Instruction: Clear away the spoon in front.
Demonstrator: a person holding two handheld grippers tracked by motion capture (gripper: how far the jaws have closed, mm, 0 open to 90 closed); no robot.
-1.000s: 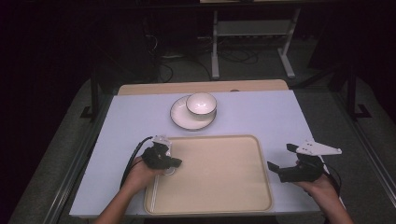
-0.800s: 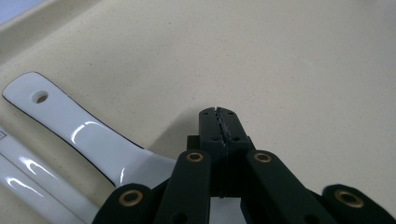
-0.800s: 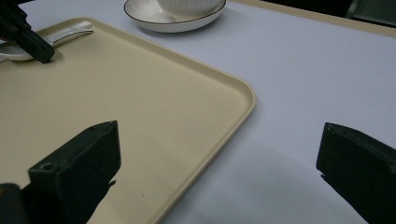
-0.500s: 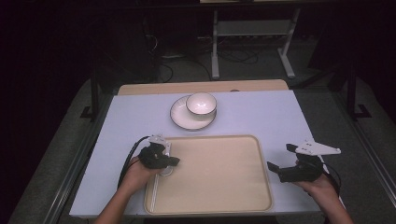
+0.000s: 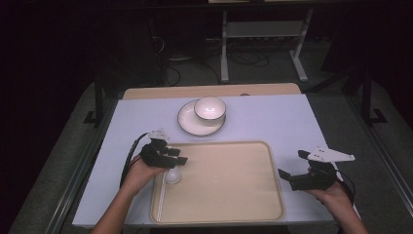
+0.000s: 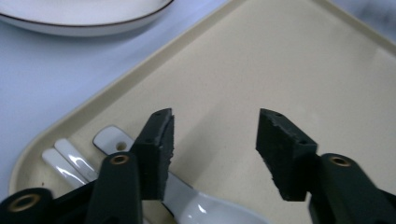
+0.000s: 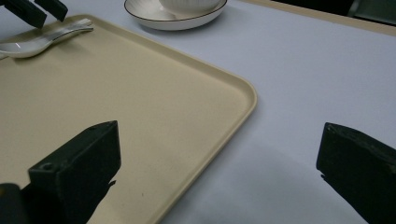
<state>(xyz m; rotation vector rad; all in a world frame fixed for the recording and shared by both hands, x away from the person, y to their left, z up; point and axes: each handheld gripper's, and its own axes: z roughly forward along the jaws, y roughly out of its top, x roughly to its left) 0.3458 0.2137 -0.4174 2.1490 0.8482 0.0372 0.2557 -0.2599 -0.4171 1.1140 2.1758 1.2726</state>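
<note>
High view: the left hand-held gripper (image 5: 181,160) hovers over the tray's (image 5: 229,195) near-left corner, just above a white spoon (image 5: 172,176) lying there; the right hand-held gripper (image 5: 288,168) hangs at the tray's right edge.

Left gripper view: its jaws have just been opening — released, the spoon (image 6: 196,207) beneath them on the tray.

Right gripper view: jaws spread wide — nothing between them.

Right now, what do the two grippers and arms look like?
Both grippers are black, with two flat, blocky jaws and brass-coloured rivets. The left gripper trails a black cable; the right gripper carries a grey three-cornered plate on top. Forearms are bare, no sleeves visible.
</note>
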